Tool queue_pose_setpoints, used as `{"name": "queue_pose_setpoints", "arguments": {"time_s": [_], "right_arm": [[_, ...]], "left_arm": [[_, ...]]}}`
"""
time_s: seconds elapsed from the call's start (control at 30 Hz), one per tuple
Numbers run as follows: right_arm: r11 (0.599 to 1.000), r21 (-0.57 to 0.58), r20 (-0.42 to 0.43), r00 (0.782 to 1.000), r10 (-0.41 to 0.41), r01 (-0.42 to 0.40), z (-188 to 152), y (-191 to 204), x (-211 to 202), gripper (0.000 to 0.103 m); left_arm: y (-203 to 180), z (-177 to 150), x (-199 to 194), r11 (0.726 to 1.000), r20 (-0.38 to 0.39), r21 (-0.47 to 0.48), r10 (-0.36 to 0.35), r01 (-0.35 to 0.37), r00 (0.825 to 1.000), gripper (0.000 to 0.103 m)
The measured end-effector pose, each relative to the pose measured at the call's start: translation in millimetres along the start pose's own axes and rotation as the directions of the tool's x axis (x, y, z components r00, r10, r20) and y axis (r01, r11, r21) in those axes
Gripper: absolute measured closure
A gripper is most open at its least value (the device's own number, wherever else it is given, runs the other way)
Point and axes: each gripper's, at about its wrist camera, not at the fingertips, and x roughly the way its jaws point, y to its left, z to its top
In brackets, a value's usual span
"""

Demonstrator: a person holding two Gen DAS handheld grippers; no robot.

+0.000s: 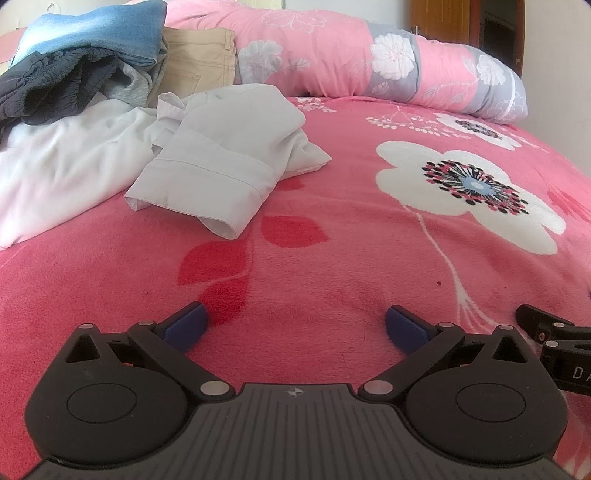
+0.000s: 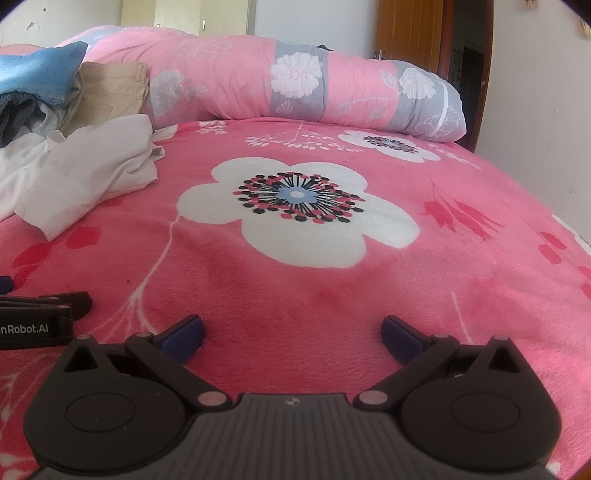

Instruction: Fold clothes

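A crumpled white shirt (image 1: 207, 158) lies on the pink floral blanket (image 1: 332, 258), its cuffed sleeve pointing toward me. Behind it sits a heap of clothes: a dark garment (image 1: 48, 85), a blue denim piece (image 1: 99, 33), a grey one (image 1: 136, 85) and beige trousers (image 1: 199, 59). My left gripper (image 1: 295, 325) stands open low over the blanket, well short of the shirt, nothing between its blue pads. In the right wrist view the white shirt (image 2: 85, 170) is at the far left. My right gripper (image 2: 291, 338) is open and empty over bare blanket (image 2: 406, 295).
A rolled pink and grey floral quilt (image 1: 351, 62) lies across the far side of the bed, also the quilt (image 2: 295, 81) in the right view. A wooden door (image 2: 410, 33) and white wall stand beyond. Each gripper's body shows at the other view's edge: right gripper body (image 1: 561, 354), left gripper body (image 2: 37, 321).
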Motion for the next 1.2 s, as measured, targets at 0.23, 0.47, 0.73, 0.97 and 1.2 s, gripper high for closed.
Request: {"name": "queue_pose_setpoints", "arguments": {"time_s": [0.23,0.47,0.73,0.97,1.2], "right_arm": [[1.0,-0.029,0.008,1.0,-0.001,0.001,7,4,-7,0.0],[0.983,-0.018,0.069,0.98,0.184,-0.183,50,35,-12,0.0],[0.951,-0.029,0.074,0.948,0.308,-0.307,132,106,73,0.006],[0.901,0.102,-0.02,0.905,0.425,-0.421,182,140,168,0.03],[0.873,0.163,-0.171,0.858,0.485,-0.46,187,171,233,0.032]], "left_arm": [[24,15,-19,0.999,0.094,-0.04,0.029,-0.025,0.995,0.0],[66,55,-25,0.996,0.193,0.014,0.081,-0.085,0.978,0.0],[115,119,29,0.992,0.192,-0.006,0.126,-0.127,0.973,0.0],[125,149,89,0.999,0.139,-0.001,0.043,-0.043,0.989,0.02],[115,139,126,0.999,0.103,-0.033,0.022,-0.019,0.994,0.061]]}}
